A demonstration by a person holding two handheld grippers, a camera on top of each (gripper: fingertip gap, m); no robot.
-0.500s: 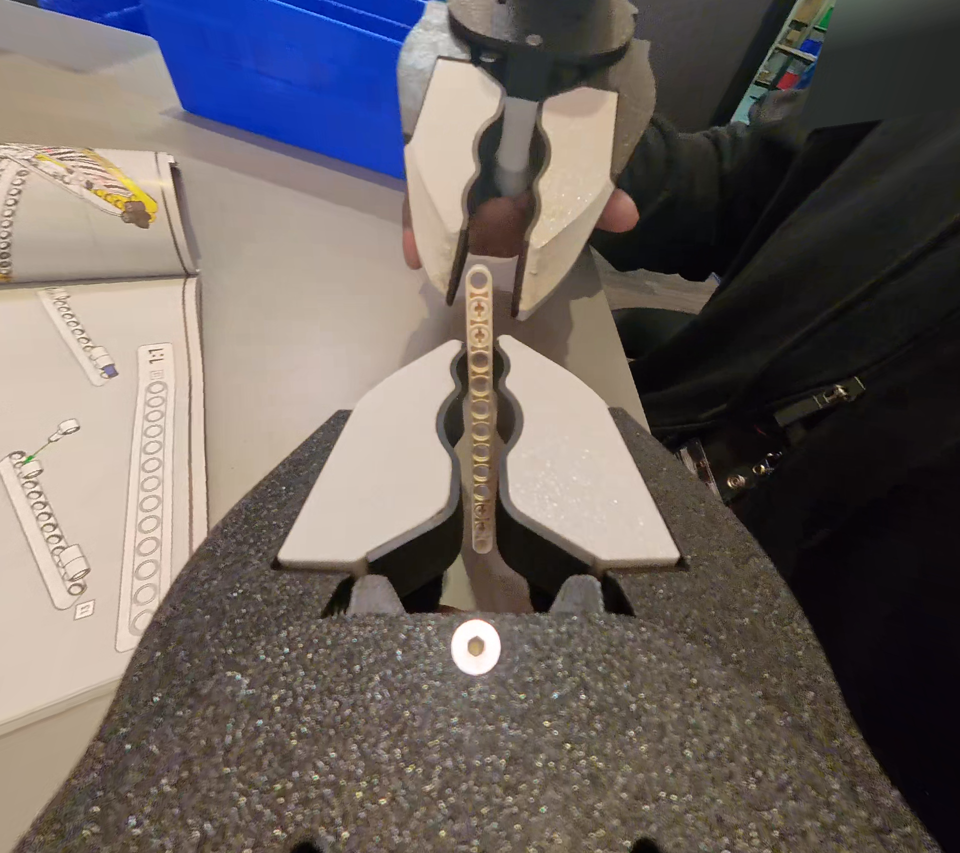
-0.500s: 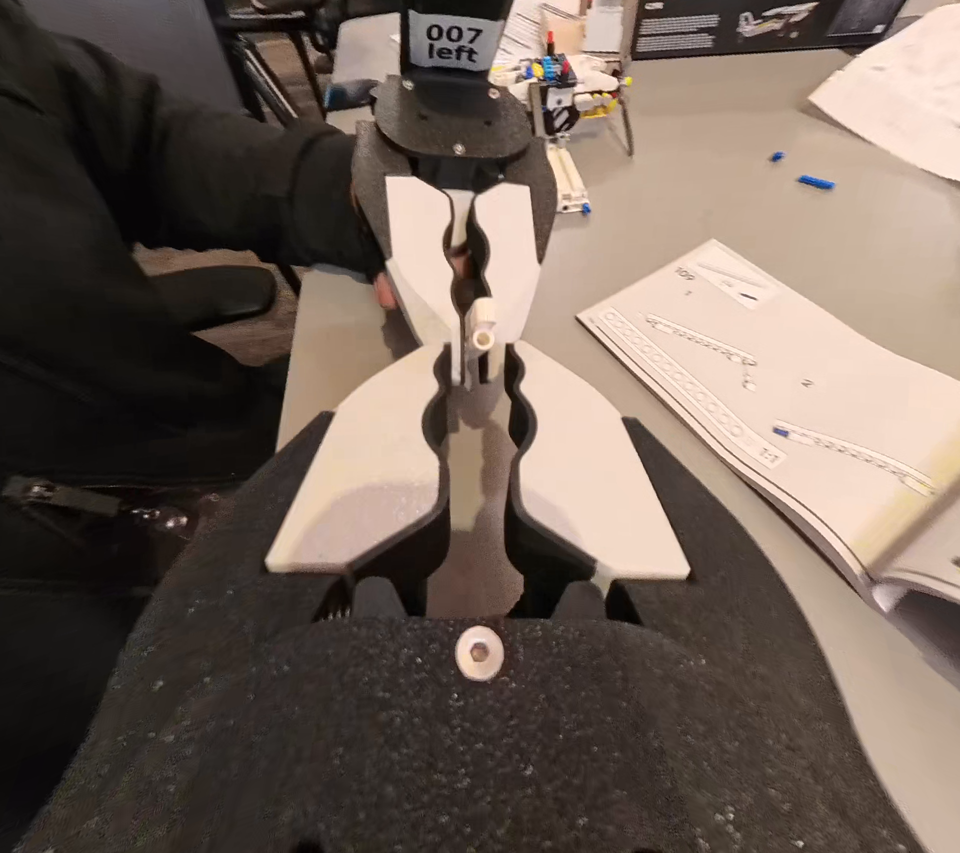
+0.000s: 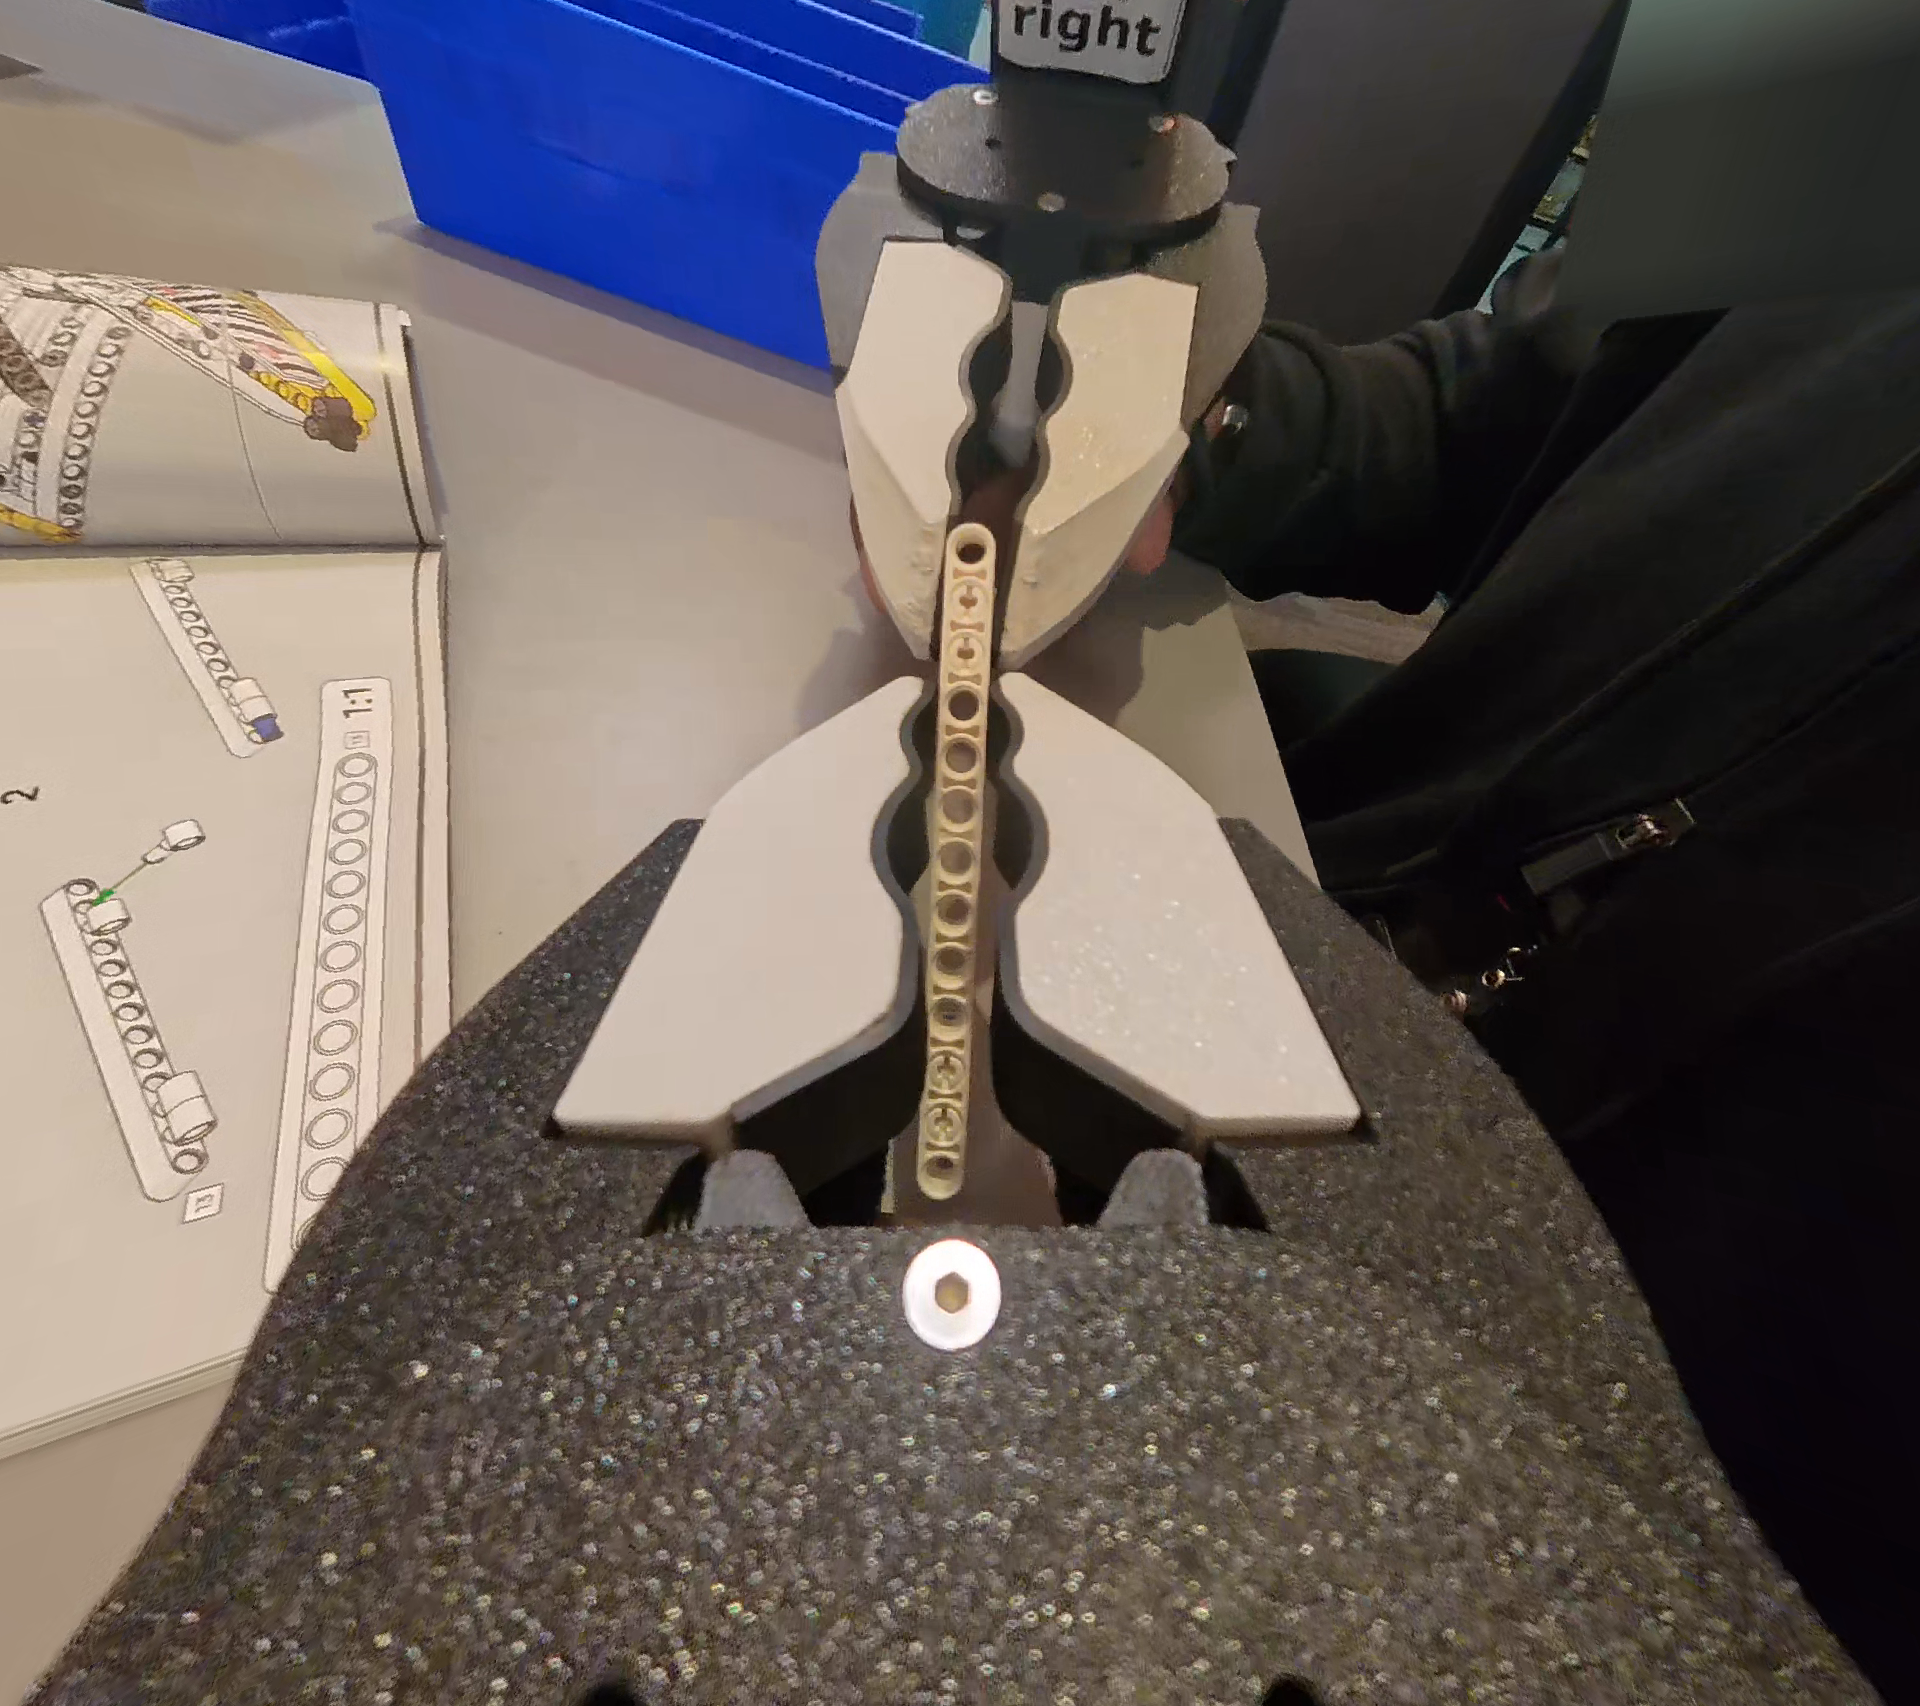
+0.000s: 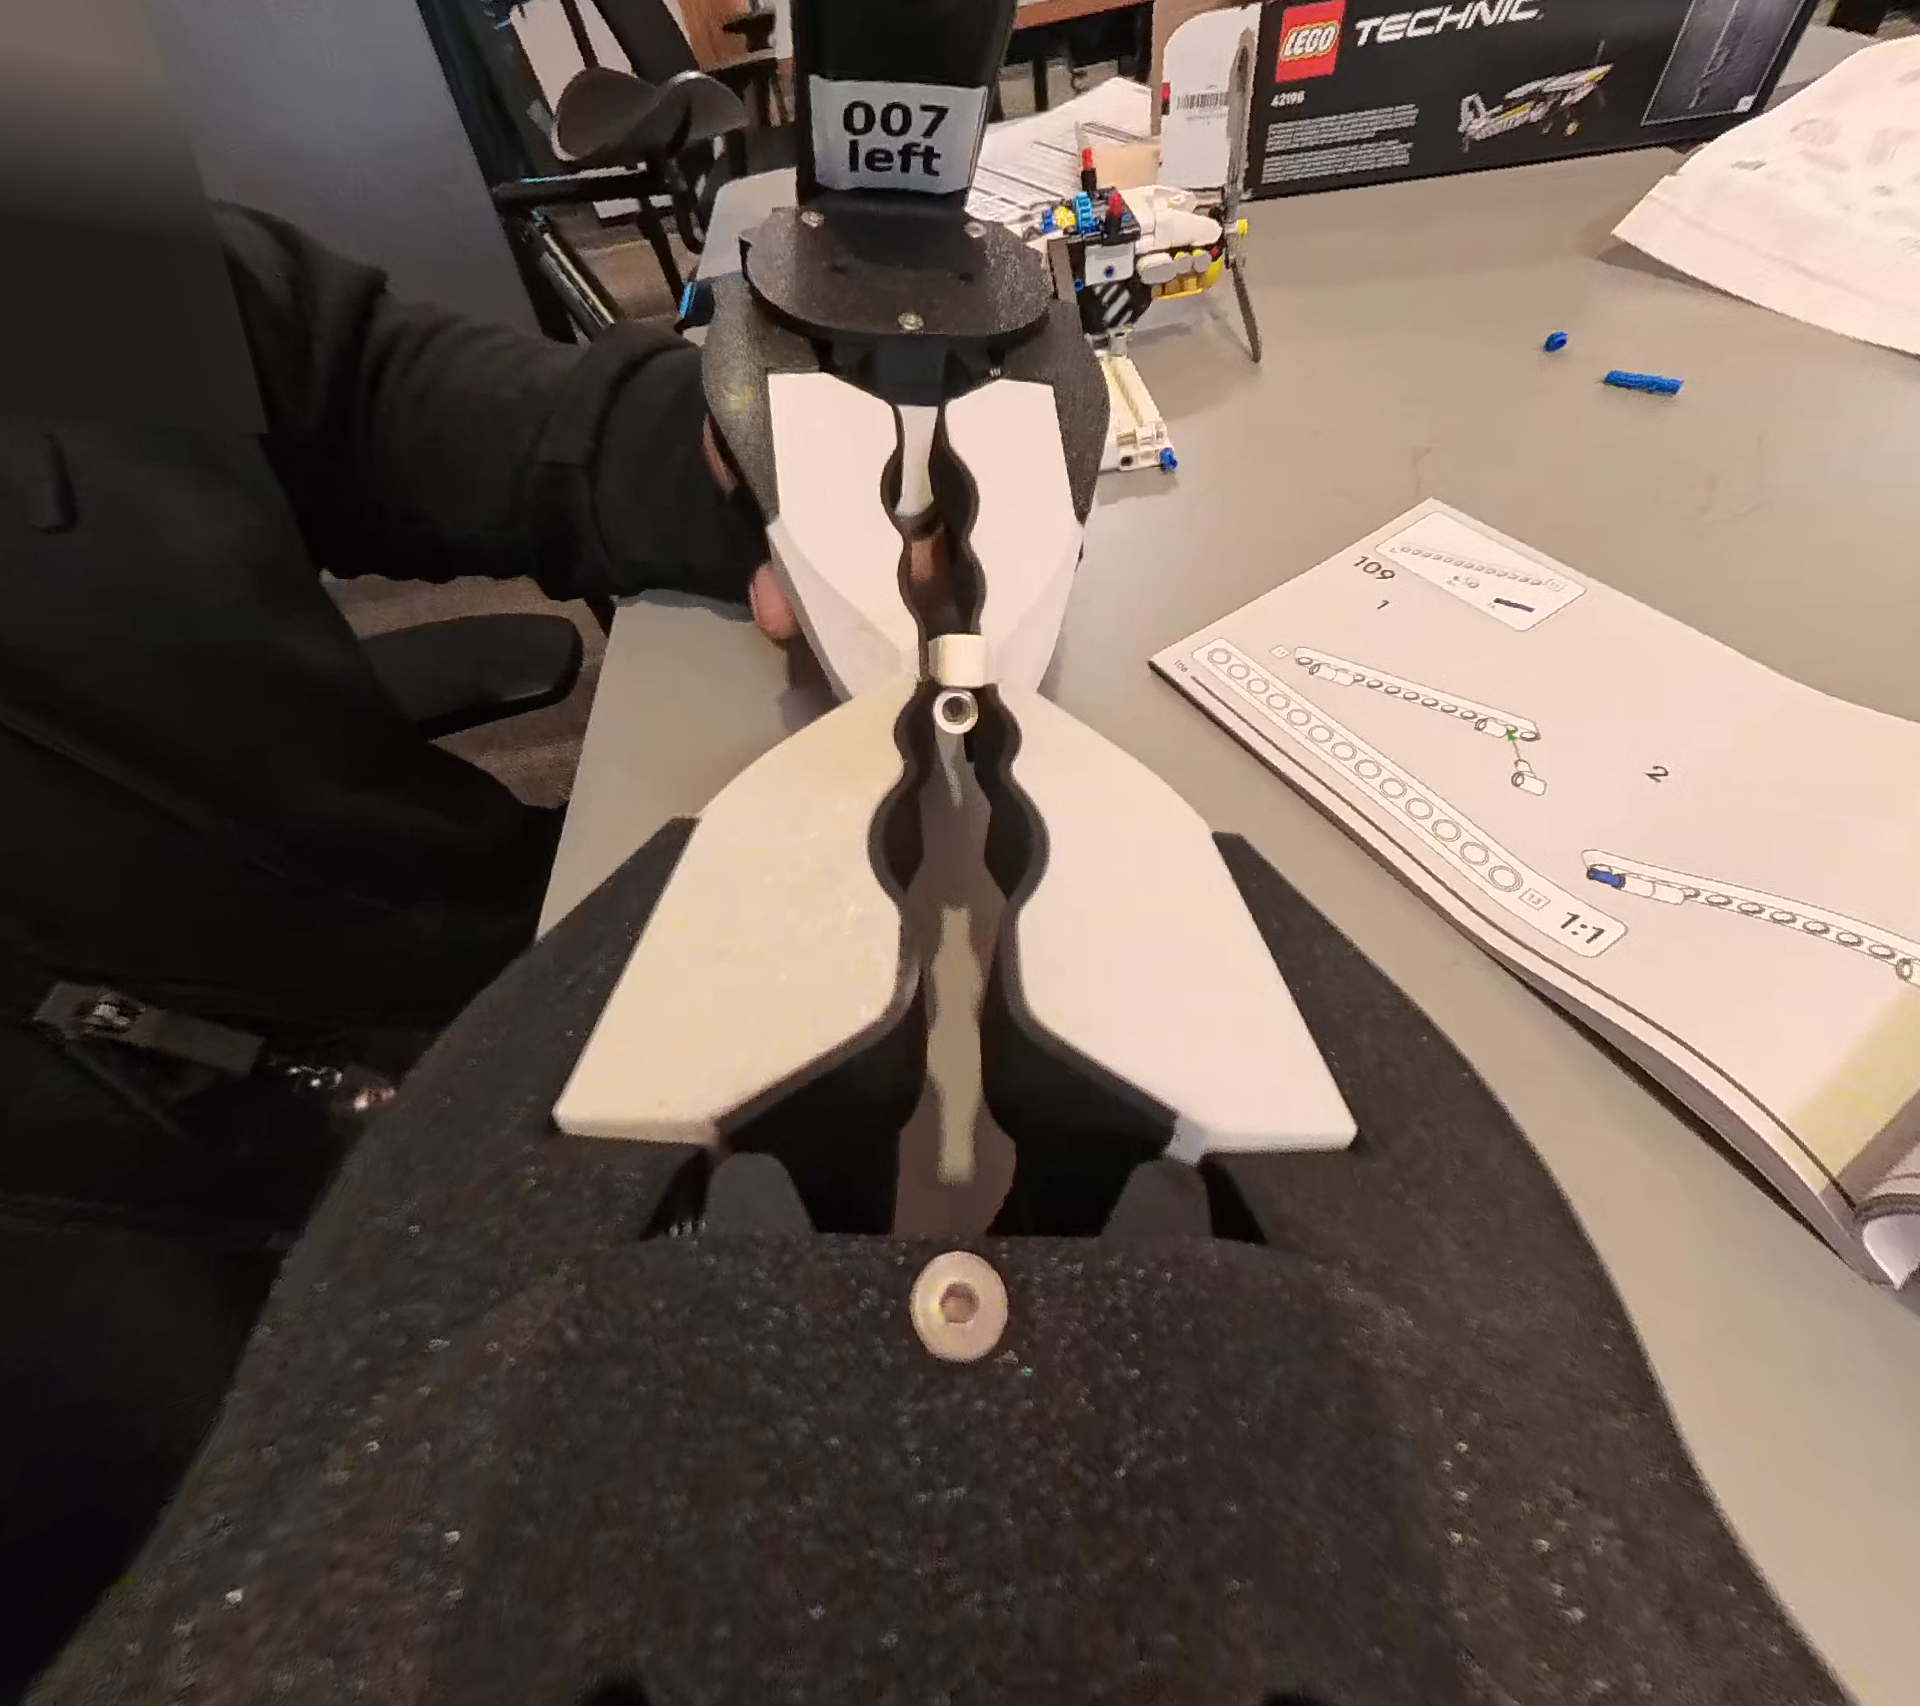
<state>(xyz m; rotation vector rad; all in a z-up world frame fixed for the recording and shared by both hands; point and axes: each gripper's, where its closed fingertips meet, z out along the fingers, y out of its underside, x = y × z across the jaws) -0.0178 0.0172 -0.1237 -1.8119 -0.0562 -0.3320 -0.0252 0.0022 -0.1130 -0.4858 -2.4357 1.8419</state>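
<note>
The left gripper (image 3: 961, 700) clamped a cream holed beam (image 3: 958, 867) lengthwise; the right gripper (image 4: 961, 700) clamped a white bush (image 4: 954, 709) at its tip, facing it.

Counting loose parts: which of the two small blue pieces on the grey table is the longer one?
The blue piece nearer the open instruction booklet: a long thin bar. The other blue piece, up and left, is a short stub.

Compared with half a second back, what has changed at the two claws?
The right claw has narrowed around the far end of the white holed beam; its fingertips now flank the beam, contact unclear. The left claw still clamps the beam. The open booklet and blue bins are unmoved.
</note>
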